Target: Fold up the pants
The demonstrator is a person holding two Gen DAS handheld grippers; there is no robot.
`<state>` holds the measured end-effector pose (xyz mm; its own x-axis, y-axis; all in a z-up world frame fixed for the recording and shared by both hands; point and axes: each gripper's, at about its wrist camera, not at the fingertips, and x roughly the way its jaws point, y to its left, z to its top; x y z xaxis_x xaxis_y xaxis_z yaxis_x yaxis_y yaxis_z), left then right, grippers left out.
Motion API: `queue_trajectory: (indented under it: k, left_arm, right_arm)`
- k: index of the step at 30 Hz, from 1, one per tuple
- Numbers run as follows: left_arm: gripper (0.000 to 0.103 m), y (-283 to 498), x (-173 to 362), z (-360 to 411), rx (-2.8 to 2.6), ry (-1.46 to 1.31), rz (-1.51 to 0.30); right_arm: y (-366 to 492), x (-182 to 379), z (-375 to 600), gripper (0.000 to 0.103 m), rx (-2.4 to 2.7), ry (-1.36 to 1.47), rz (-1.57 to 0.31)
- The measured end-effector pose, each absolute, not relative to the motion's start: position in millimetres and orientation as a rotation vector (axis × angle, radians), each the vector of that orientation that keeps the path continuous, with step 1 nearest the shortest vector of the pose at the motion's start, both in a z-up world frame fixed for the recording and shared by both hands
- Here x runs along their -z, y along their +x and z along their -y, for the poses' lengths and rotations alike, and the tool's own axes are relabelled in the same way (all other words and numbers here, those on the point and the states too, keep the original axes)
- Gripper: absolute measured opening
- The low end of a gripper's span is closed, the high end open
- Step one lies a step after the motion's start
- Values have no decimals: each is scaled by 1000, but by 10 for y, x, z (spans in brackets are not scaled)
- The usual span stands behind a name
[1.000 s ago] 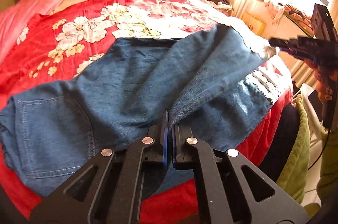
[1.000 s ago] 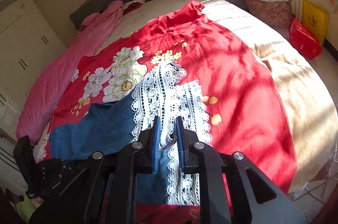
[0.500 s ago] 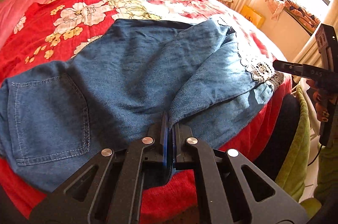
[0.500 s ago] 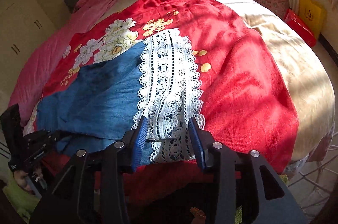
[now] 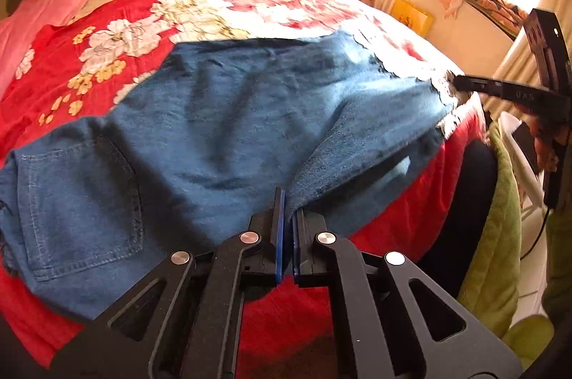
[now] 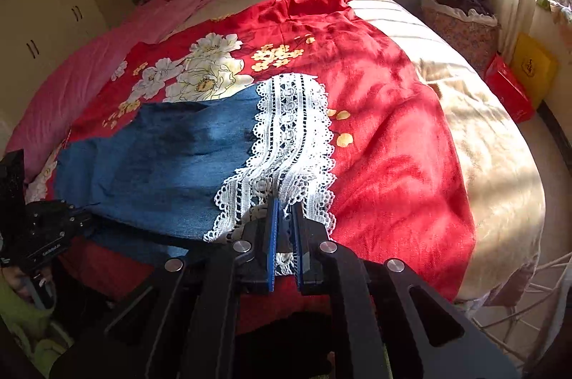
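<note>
Right, I see the pants [image 5: 221,128] spread across the red floral bedspread [image 5: 107,32], directly ahead of both sets of jaws. They are blue denim, wide in the leg, with a back pocket [image 5: 78,200] stitched in pale thread lying off to the left of my left gripper [image 5: 288,203]. The cloth is lightly rumpled rather than flat, with soft creases running across the middle.

My left gripper's jaws are pressed together on a fold of the denim's near edge, and the fabric rises from the blue pads [image 5: 280,229] in a ridge that runs away to the right. Further along that ridge, the right gripper [image 5: 461,83] shows in the left wrist view at the hem.

From the right wrist view, the hem ends in a broad band of white lace trim [image 6: 289,128] with scalloped edges and open rows through which dark gaps show. My right gripper [image 6: 284,212] has its jaws nearly together, pinching the near end of that lace, which bunches up between the pads. The denim stretches away to the left of these jaws, and a lower layer of it peeks out beneath the upper one.
</note>
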<state>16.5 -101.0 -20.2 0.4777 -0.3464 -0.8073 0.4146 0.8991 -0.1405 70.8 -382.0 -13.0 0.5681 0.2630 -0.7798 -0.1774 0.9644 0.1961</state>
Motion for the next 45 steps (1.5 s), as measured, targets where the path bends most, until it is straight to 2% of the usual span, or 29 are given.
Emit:
queue_trajectory:
  k: [6,9,10,11,13,15,16,22,28,32,33,34,40,45]
  left_arm:
    - [3,135,442,1116,482,125,-1026]
    - [4,137,432,1096,494,116,-1028]
    - [9,131,423,1085,500,109,-1029]
    - [23,107,407,1068,505,102,-1031]
    - [43,30,336,1014,517,90,-1009]
    - [45,-55,234,930,521,73,-982]
    - [50,-79,181,859,512,60,-968]
    - [77,-34,-151,4,189,-20,-868]
    - [87,134,-172,-744,-185,-10,-844]
    - [84,301,52,-896,-219,-48,-920]
    - [75,322,120,-876,-192,-66,-938]
    - [38,334,188,-858,-160,-93,-958]
    - [35,284,68,-963,-203,-79,-885]
    - [44,351,221,-1004,-211,-65,-928]
  right_arm:
    - [731,420,3832,9,-200,71,-998]
    - [712,383,3879,25,-169,72,-993]
    - [696,350,3895,29,-160,74,-985]
    - [674,305,3913,30,-162,84,-973]
    - [608,179,3905,31,-174,79,-924]
    - [553,61,3862,36,-194,68,-878]
    - [546,27,3827,40,-209,65,-866]
    - [654,97,3467,41,-301,19,-880]
    - [777,375,3322,41,-312,-3,-961]
    - [779,477,3346,41,-299,-3,-981]
    - [769,476,3354,41,-300,-1,-981]
    - [767,472,3359,41,-302,-1,-981]
    - [750,485,3400,41,-304,5,-987]
    - [750,525,3351,43,-296,-14,-989]
